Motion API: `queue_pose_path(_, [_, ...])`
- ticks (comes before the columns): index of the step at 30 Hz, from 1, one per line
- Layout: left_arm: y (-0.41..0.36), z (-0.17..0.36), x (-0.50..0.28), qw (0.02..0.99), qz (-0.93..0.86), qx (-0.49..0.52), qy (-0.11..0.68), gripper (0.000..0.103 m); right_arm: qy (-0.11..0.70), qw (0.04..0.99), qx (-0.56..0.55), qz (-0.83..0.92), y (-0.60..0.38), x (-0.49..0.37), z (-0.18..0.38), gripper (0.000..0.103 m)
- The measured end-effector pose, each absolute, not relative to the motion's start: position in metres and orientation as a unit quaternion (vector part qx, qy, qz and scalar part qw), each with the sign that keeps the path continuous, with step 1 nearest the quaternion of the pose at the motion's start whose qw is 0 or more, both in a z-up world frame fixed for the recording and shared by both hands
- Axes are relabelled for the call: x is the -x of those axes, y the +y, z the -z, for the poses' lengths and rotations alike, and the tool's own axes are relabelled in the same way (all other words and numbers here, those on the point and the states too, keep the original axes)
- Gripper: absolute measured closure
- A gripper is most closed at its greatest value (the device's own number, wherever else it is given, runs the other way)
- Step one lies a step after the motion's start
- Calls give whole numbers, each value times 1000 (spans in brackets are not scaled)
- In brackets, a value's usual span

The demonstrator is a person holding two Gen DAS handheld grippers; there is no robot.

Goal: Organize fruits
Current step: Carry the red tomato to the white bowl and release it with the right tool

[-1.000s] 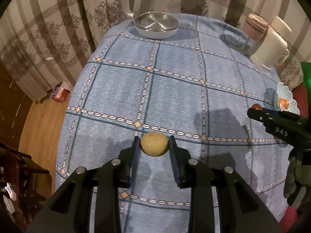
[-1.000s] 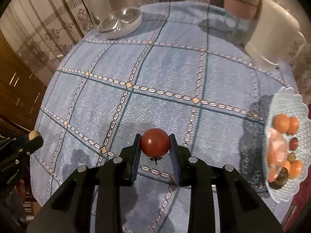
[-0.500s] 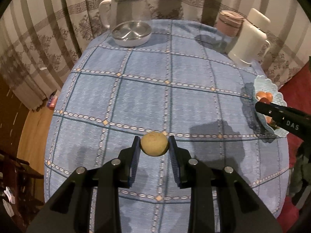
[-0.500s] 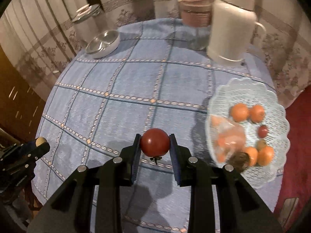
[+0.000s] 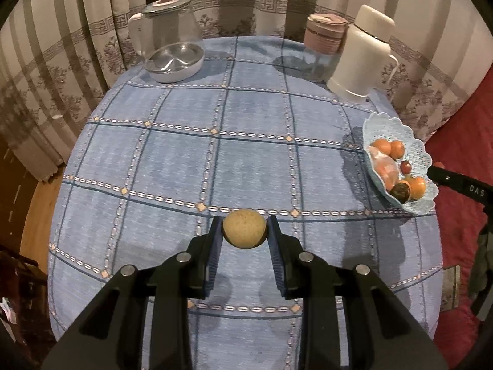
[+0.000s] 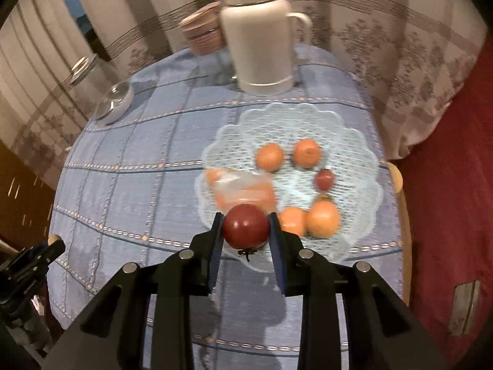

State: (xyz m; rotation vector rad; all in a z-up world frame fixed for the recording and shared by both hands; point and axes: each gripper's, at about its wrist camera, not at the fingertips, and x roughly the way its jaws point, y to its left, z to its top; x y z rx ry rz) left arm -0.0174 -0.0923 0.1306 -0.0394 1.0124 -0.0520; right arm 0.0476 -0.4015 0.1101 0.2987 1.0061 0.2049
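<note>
Right gripper point(image 6: 245, 230), lower centre of frame: clamped on red tomato point(image 6: 246, 225). Behind it, right of centre: white lattice basket point(image 6: 277, 129) holding oranges point(image 6: 306, 152). Upper centre: cream thermos point(image 6: 258, 43) on blue checked desk point(image 6: 129, 160). Lower left: left gripper point(image 6: 54, 242).

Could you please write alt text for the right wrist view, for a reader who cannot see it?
The right tongs grip a round dark red tomato above the near rim of a pale blue lacy plastic fruit basket holding several orange fruits. The basket sits on a blue checked tablecloth, with a cream thermos jug behind it.
</note>
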Motion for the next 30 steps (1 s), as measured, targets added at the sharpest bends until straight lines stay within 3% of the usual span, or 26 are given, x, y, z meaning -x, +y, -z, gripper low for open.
queue_pose_path(26, [-112,-129,34,875,15,25,484,73,522,841,-119,-74,-435,-65,-41,74])
queue_pose_path(29, [-112,-129,33,875,13,25,484,73,521,843,-117,-72,-436,-68,-39,72])
queue_pose_path(30, [-112,-129,33,875,13,25,484,73,520,842,-120,-73,-437,-69,-38,67])
